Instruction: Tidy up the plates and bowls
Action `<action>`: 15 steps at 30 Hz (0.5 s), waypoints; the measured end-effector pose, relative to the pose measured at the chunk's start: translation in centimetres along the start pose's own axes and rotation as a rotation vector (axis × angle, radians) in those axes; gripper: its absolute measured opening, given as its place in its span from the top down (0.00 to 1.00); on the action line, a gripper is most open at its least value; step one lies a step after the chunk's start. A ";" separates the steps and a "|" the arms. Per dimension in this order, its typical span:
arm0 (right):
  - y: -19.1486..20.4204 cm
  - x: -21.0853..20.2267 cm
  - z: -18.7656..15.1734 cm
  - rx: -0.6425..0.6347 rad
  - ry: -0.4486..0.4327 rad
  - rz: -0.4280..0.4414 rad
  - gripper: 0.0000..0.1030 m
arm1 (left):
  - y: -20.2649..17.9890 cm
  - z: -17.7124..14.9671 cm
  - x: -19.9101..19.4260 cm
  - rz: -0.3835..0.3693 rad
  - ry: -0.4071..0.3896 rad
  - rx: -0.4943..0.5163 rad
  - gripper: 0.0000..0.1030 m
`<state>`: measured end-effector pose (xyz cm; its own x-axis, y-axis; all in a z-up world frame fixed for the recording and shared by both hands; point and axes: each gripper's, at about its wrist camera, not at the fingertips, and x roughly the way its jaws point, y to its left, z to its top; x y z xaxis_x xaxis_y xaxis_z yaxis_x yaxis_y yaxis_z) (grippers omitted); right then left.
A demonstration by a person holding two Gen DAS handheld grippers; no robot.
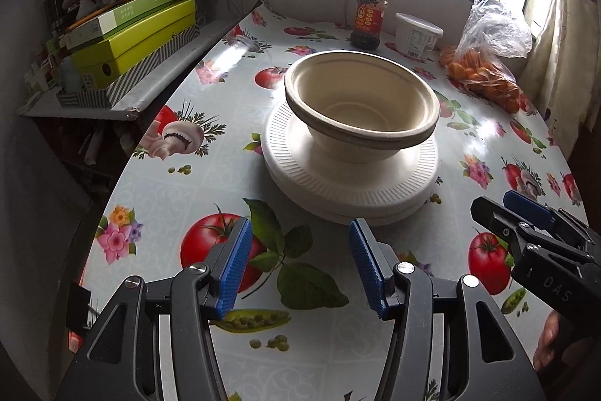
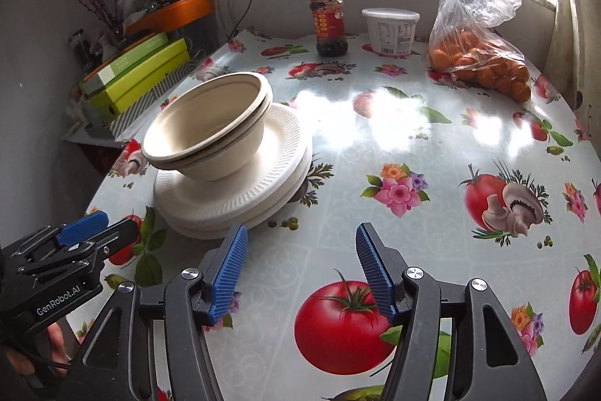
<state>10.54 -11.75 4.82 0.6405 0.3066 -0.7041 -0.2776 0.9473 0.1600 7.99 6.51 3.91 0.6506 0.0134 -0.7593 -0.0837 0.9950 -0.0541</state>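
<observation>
Both the left gripper (image 1: 298, 265) and right gripper (image 2: 300, 269) hang wide open and empty, and the nested bowls (image 2: 210, 126) perhaps sit off-centre on the plates (image 2: 240, 202), so a nudge might tip them.

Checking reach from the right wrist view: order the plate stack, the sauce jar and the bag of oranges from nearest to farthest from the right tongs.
1. Plate stack, just ahead-left of the right tongs, bowls on top.
2. Bag of oranges, far right, near the window.
3. Sauce jar, far centre by the wall; only slightly beyond the bag, so those two are close to call.
</observation>
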 end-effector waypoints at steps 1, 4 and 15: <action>0.0 0.0 -0.4 -0.005 0.004 -0.001 0.41 | -0.2 -0.4 0.2 0.002 0.009 0.002 0.47; 0.3 0.1 -1.3 -0.011 0.011 -0.005 0.41 | -0.4 -1.6 0.7 -0.001 0.038 0.001 0.47; 0.8 1.2 -3.3 -0.031 0.068 -0.032 0.38 | -1.7 -3.4 1.4 0.011 0.057 0.035 0.47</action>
<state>8.73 -10.96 1.83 0.5994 0.2682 -0.7542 -0.2804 0.9528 0.1160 6.51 4.53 0.69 0.6059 0.0196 -0.7953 -0.0631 0.9977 -0.0235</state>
